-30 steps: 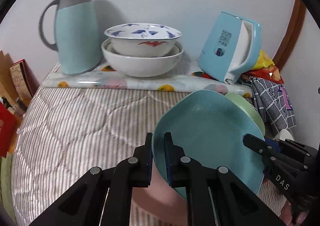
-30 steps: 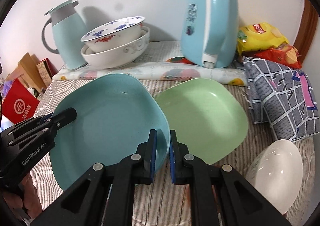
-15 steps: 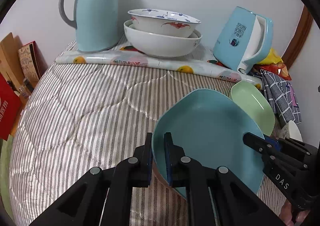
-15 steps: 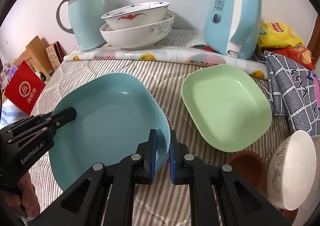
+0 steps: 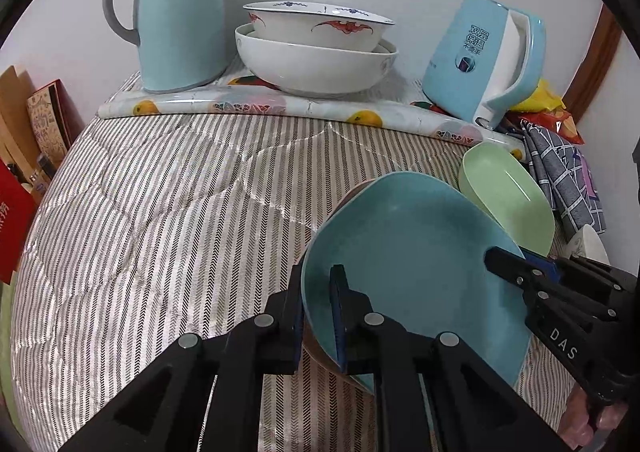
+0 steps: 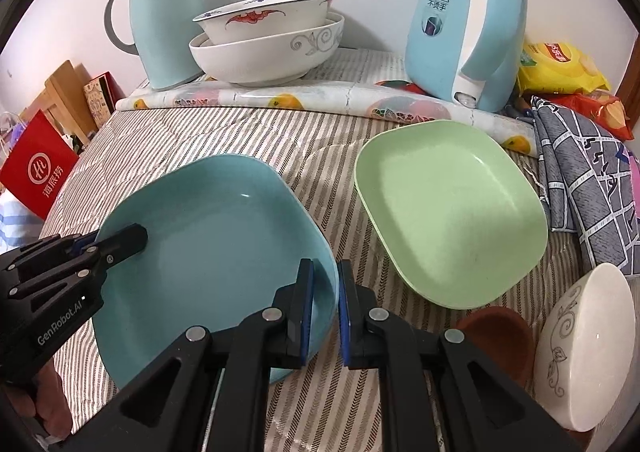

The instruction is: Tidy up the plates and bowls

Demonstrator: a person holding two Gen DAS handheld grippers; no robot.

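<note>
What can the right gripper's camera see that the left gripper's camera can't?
Only the right wrist view shows the brown bowl, the small white bowl's whole side, and the yellow snack bag's front. Only the left wrist view shows brown beneath the blue plate's rim. Both show the blue plate, gripped at opposite rims by the left gripper and right gripper, the green plate, stacked bowls, jug and kettle.

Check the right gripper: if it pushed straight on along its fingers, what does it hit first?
The right gripper is shut on the blue plate rim, so the plate moves with it. Beyond, bare striped cloth comes first, likely passing left of the green plate; depth is unclear.
</note>
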